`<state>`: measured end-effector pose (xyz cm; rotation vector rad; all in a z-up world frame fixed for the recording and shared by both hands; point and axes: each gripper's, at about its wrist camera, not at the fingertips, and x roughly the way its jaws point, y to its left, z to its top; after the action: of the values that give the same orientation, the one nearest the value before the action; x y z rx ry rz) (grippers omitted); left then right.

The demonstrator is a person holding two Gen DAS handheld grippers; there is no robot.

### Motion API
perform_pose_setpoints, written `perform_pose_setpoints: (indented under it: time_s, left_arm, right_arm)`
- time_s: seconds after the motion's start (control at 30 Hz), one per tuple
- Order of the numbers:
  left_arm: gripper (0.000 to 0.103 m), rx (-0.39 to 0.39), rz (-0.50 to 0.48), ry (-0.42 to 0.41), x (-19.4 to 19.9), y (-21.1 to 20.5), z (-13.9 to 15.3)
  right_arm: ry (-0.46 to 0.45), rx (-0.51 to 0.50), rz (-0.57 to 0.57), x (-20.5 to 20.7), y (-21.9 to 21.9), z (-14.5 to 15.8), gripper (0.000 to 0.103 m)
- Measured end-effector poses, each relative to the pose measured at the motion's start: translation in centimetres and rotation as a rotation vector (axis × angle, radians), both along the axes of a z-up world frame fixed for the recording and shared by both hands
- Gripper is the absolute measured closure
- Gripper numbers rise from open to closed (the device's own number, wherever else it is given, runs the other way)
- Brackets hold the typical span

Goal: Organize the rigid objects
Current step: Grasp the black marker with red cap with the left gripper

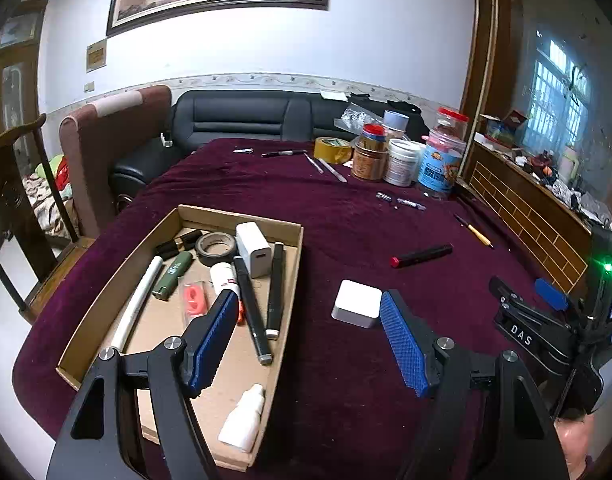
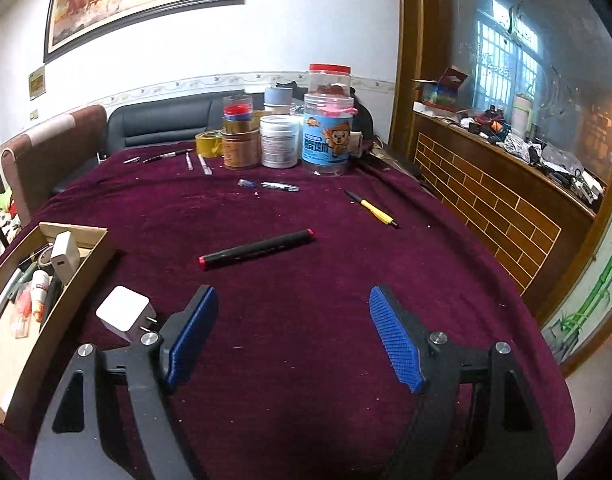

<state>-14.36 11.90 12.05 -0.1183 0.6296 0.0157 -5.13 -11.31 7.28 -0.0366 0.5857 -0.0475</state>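
Worktop (image 2: 306, 208): maroon cloth, jars far.
Cardboard tray (image 1: 289, 264): near left, holding markers, tape, a charger.
Your left gripper (image 1: 306, 332): jaws apart, empty, over the tray's right edge.
Your right gripper (image 2: 291, 328): jaws apart, empty.
Black marker (image 2: 257, 249): loose mid-worktop (red ends).
White plug adapter (image 1: 357, 303): just right of the tray.
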Motion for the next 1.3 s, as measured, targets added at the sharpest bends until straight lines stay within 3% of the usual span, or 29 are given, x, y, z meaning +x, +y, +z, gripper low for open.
perform_pose_setpoints:
  time_s: [0.77,0.87,1.0,1.13,1.3]
  left_arm:
    - [0.035,-0.005,-0.049,0.102,2.2,-1.5,-1.9]
    - [0.035,-0.027,-0.085,0.131,3.3,-1.7,-1.6]
    - [0.035,-0.030,-0.147,0.166,6.2,-3.3,-1.0]
    - [0.036,-0.025,-0.234,0.253,10.9,-6.3,-1.9]
    - [0.036,0.073,-0.339,0.332,17.7,-12.2,-4.6]
  right_arm:
    - [0.016,-0.039,-0.029,1.2,-0.9,-1.2,0.025]
    - [0.048,0.009,-0.010,2.7,-2.6,-0.6,0.025]
    - [0.052,0.045,-0.072,6.5,-6.6,0.2,0.025]
    - [0.044,0.104,-0.129,10.6,-10.1,-0.6,0.025]
    - [0.065,0.205,-0.154,12.8,-13.4,-2.8,0.025]
